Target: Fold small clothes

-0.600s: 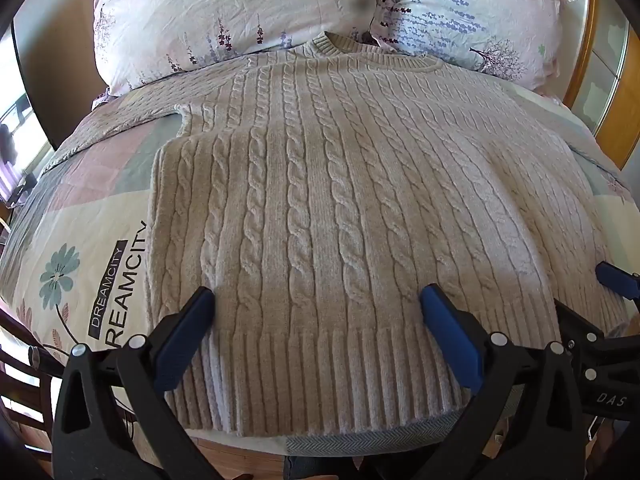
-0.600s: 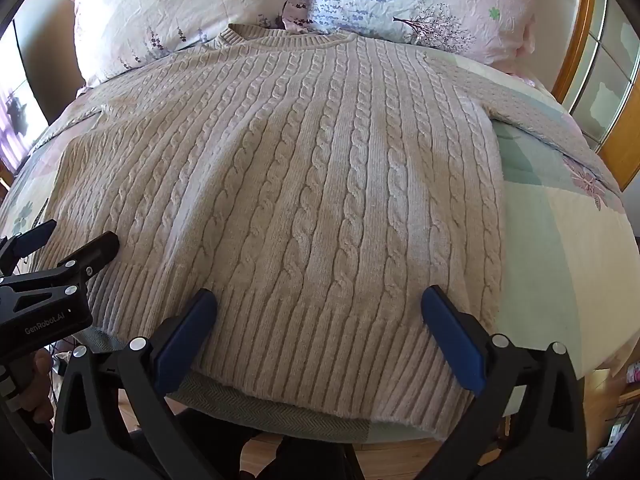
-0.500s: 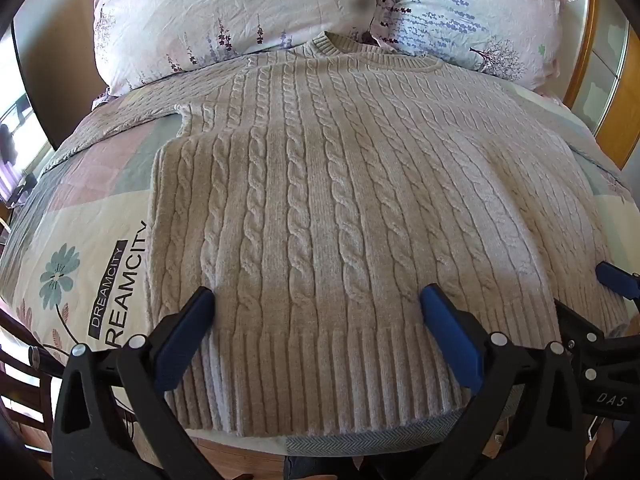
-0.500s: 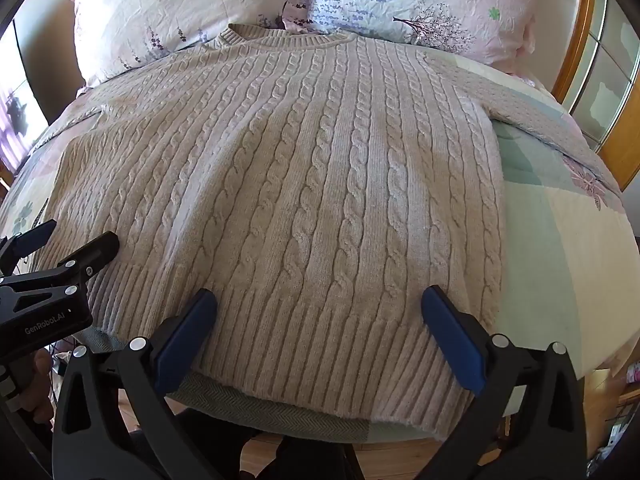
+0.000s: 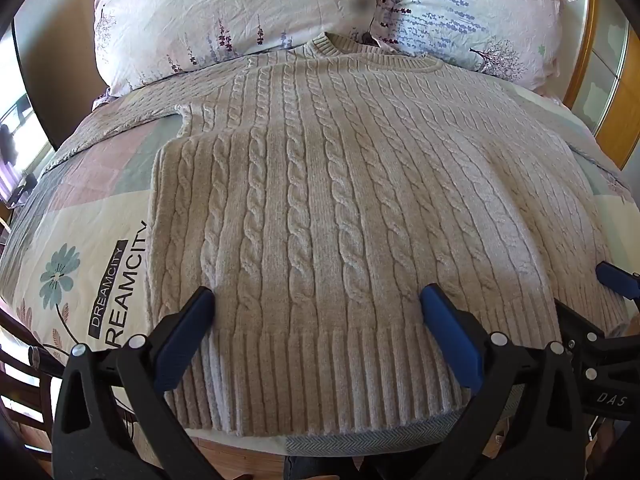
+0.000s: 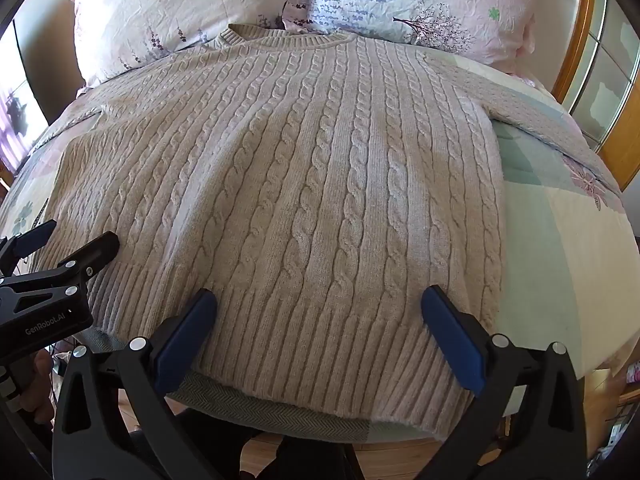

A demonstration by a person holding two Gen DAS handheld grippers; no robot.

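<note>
Beige cable-knit sweater [image 5: 340, 208] lies flat on the bed [image 5: 80, 240], its collar by two floral pillows [image 5: 224, 12] and its ribbed hem at the near edge. The left hand-held gripper [image 5: 316, 320] and the right hand-held gripper [image 6: 318, 320] both hang over the hem, fingers spread wide, gripping nothing.

Beige cable-knit sweater [image 5: 320, 208] lies flat on the quilt [image 5: 80, 248], collar far, against two pillows [image 5: 232, 12]. Left gripper [image 5: 318, 316] hovers wide open above the near ribbed hem. Right gripper [image 5: 612, 280] pokes in at the right edge.
</note>
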